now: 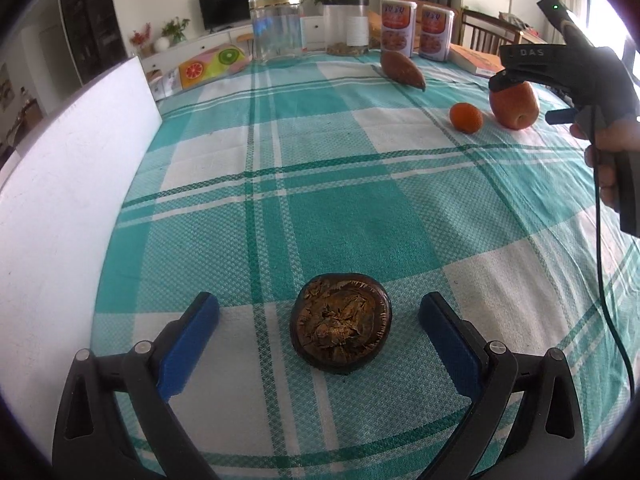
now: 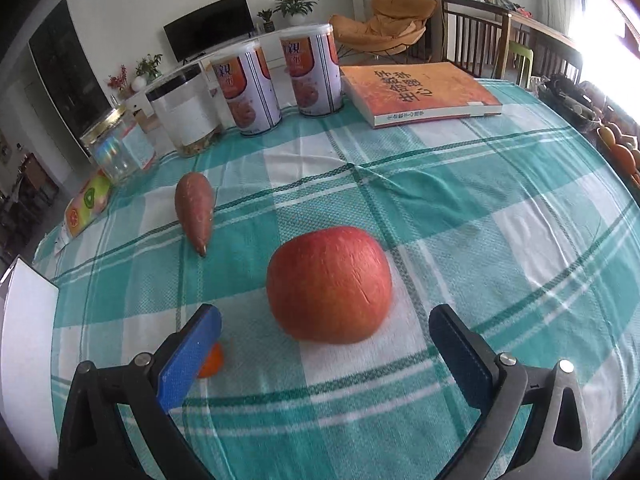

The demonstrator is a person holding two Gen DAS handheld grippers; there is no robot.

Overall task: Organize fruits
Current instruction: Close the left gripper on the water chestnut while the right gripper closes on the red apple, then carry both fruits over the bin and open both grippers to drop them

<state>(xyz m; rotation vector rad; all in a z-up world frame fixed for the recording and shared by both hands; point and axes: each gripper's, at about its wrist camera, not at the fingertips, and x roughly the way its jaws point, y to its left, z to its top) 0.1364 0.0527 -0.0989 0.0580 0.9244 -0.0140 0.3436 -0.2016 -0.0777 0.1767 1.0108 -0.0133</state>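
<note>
A dark brown, shrivelled round fruit (image 1: 340,326) lies on the checked cloth between the blue pads of my left gripper (image 1: 319,300); the pads stand wide apart and clear of it. In the right wrist view a red apple (image 2: 328,284) sits just ahead of my right gripper (image 2: 326,312), whose jaws are open and touch nothing. A small orange (image 2: 212,360) is half hidden behind its left finger. A sweet potato (image 2: 195,208) lies further back on the left. The left wrist view shows the apple (image 1: 516,108) and orange (image 1: 466,118) under the right tool, held by a hand (image 1: 608,148).
A white board (image 1: 72,200) stands along the table's left edge. At the back are a glass jar (image 1: 276,28), a plastic jar (image 1: 346,26), two printed cans (image 2: 276,80) and an orange book (image 2: 420,92). A fruit basket (image 2: 616,148) sits at the right edge.
</note>
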